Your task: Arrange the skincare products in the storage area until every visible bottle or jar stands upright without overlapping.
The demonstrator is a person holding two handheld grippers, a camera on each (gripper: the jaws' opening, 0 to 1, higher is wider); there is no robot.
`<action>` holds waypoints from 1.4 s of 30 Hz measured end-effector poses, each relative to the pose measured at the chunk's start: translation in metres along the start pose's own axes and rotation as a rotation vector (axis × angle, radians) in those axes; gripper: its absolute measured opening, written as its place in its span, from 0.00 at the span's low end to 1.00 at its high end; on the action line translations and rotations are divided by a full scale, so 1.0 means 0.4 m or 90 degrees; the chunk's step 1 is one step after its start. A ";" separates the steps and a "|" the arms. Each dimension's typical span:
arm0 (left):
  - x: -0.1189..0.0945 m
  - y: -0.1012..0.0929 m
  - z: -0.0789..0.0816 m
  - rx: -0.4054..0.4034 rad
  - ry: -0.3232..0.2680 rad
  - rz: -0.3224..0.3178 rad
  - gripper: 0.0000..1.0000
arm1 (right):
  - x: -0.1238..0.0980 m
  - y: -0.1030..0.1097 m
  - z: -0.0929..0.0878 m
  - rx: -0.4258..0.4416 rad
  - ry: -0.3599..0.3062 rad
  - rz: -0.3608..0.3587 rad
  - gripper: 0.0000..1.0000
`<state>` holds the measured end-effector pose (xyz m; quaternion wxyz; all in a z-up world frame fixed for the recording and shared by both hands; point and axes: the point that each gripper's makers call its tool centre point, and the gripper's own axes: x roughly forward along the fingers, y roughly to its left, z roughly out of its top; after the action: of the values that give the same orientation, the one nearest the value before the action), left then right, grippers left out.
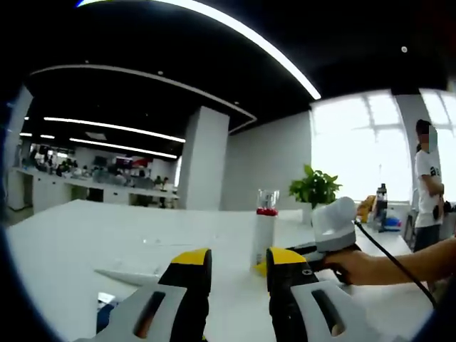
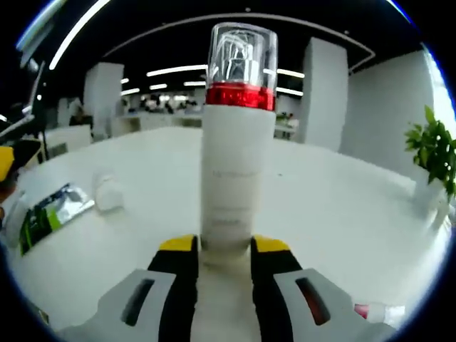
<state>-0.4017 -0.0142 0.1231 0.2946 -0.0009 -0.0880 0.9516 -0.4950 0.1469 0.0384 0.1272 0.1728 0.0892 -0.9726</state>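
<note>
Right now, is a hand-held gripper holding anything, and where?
Yes. The right hand-held gripper clamps the white bottle near its base, upright. The left hand-held gripper holds nothing.

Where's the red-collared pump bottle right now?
The pump bottle stands upright on the white table, centred in the right gripper view, its base between the right hand-held gripper jaws. The potted plant sits far right.

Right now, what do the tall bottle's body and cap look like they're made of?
Bottle, held upright in the right gripper: matte opaque white body, probably plastic, no glare. Cap: clear, glossy, likely hard plastic, since the pump shows through. Red band: shiny, possibly metallic foil.
</note>
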 end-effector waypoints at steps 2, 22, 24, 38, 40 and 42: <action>0.000 0.003 0.000 0.005 0.000 0.003 0.31 | -0.002 -0.001 -0.003 0.016 0.004 -0.007 0.26; -0.002 0.012 0.009 -0.017 -0.010 0.004 0.31 | 0.003 0.026 0.020 0.154 -0.029 -0.042 0.52; -0.003 0.012 0.012 -0.016 -0.012 0.005 0.31 | -0.005 0.023 0.025 0.119 -0.024 -0.036 0.56; -0.020 0.057 0.044 -0.035 -0.045 0.054 0.41 | -0.105 0.084 0.078 0.074 -0.113 0.146 0.79; -0.022 0.063 0.049 -0.041 -0.051 0.058 0.44 | -0.151 0.134 0.108 0.056 -0.168 0.218 0.83; -0.024 0.065 0.054 -0.048 -0.057 0.060 0.47 | -0.191 0.172 0.131 0.055 -0.205 0.270 0.92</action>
<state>-0.4096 -0.0441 0.1394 0.2453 0.0266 -0.1370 0.9594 -0.4229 0.0867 0.1056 0.3333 0.0356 -0.0118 -0.9421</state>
